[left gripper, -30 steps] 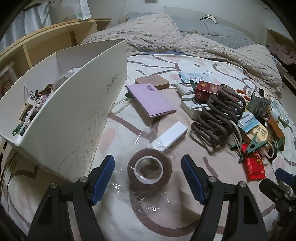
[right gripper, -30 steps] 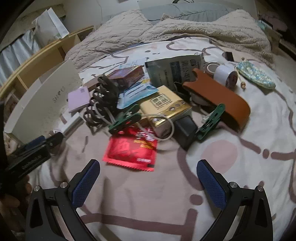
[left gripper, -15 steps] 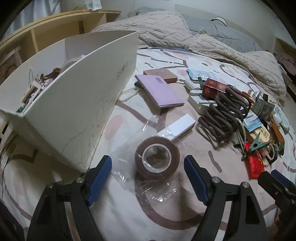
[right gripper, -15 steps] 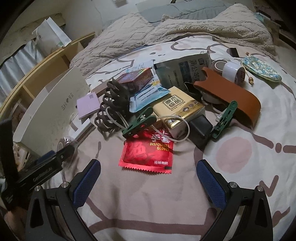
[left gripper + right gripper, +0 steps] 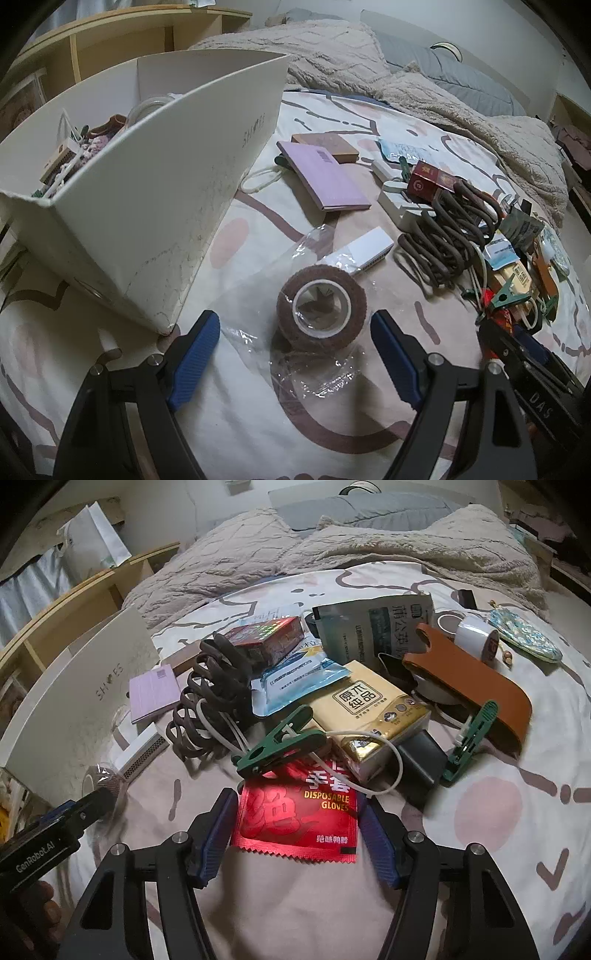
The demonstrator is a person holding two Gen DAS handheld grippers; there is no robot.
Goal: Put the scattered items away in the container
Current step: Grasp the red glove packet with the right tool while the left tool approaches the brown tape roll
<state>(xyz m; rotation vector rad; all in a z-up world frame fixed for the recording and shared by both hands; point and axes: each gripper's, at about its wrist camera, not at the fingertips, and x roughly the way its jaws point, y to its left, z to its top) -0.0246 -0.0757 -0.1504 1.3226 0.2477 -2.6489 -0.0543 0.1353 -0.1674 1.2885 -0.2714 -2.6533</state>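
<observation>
A white shoe box (image 5: 147,203) with several items inside stands on the bed at the left. My left gripper (image 5: 295,354) is open, and just ahead of its fingertips lies a brown tape roll (image 5: 321,306) in clear plastic wrap, untouched. In the right wrist view a red disposable-gloves packet (image 5: 299,812) lies flat between the fingers of my right gripper (image 5: 297,829). Its jaws are closing, and the blue pads (image 5: 218,823) stand at the packet's edges without creasing it. The left gripper (image 5: 92,805) and the roll (image 5: 107,779) show at that view's left edge.
Behind the packet is a pile: a green clip (image 5: 280,742), a gold tissue pack (image 5: 373,709), a brown coiled clip (image 5: 210,701), a black charger (image 5: 421,764) and a tan leather case (image 5: 472,679). A purple notebook (image 5: 325,177) and a slim white box (image 5: 362,251) lie near the shoe box. A rumpled blanket (image 5: 295,546) lies at the back.
The right gripper has moved forward to the red packet and its jaws have narrowed around it. The left gripper has widened a little and rolled slightly, with the tape roll closer to its fingertips.
</observation>
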